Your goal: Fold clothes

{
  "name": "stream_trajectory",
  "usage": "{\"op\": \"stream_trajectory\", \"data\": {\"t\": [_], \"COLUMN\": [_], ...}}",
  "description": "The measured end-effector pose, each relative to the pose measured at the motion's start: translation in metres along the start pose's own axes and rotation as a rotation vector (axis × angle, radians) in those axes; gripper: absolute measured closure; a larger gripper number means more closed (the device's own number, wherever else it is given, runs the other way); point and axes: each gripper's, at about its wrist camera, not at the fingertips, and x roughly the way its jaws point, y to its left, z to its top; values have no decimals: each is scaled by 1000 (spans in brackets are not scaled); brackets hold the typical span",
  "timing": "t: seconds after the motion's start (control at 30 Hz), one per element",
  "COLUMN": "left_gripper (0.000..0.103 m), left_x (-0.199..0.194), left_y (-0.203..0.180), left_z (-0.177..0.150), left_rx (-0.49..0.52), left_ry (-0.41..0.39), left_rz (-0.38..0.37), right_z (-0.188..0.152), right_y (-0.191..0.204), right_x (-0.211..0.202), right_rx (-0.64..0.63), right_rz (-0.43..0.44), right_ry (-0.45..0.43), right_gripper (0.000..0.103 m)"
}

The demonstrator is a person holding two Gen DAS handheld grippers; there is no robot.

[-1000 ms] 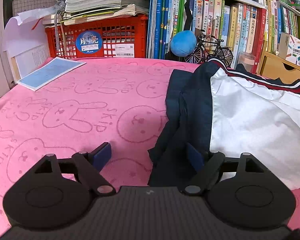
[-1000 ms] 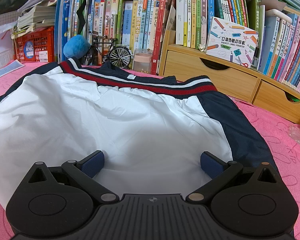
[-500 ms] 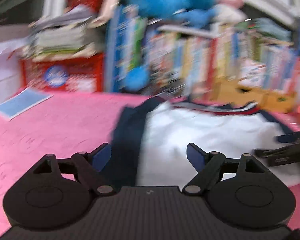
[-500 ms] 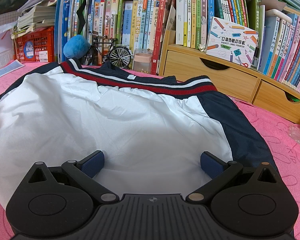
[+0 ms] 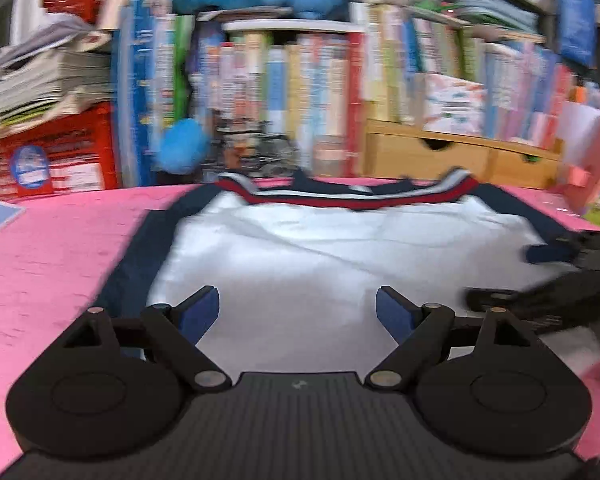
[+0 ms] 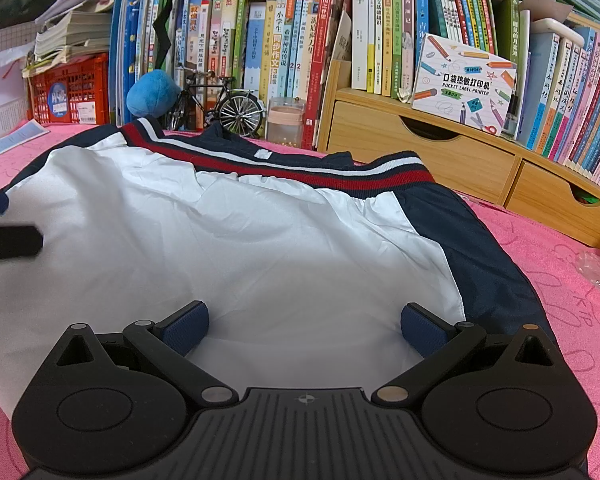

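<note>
A white jacket with navy sides and a red-and-white striped band lies spread on the pink rabbit-print cloth. The left wrist view is blurred. In it my left gripper stands open over the near left part of the white panel, with nothing pinched. Its fingertips show at the left edge of the right wrist view. My right gripper stands open low over the white panel's near right part, pads wide apart. In the left wrist view it enters from the right edge.
Behind the jacket stand a bookshelf, a model bicycle, a blue plush ball, a clear jar and wooden drawers with a printer box. A red crate and papers sit far left.
My left gripper has swung right, from the navy sleeve at the jacket's left edge to over the white panel, and now shows in the right wrist view. The right gripper has not moved.
</note>
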Motion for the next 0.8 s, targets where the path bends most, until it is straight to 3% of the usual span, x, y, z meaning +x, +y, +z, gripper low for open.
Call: {"op": "stream_trajectory", "data": {"t": [0.2, 0.37, 0.8], "left_gripper": [16, 14, 10], "left_x": [10, 4, 1], "left_y": [64, 107, 101], "left_z": [-7, -16, -19], "left_rx": [-99, -239, -182], "left_ry": [53, 119, 151], "left_rz": [175, 195, 253], "right_z": [0, 0, 1], "right_y": [0, 0, 0], "right_x": [0, 0, -1], "right_rx": [0, 0, 1], "right_rz": [0, 0, -1], "right_ry": [0, 0, 1], "right_gripper": [0, 0, 0]}}
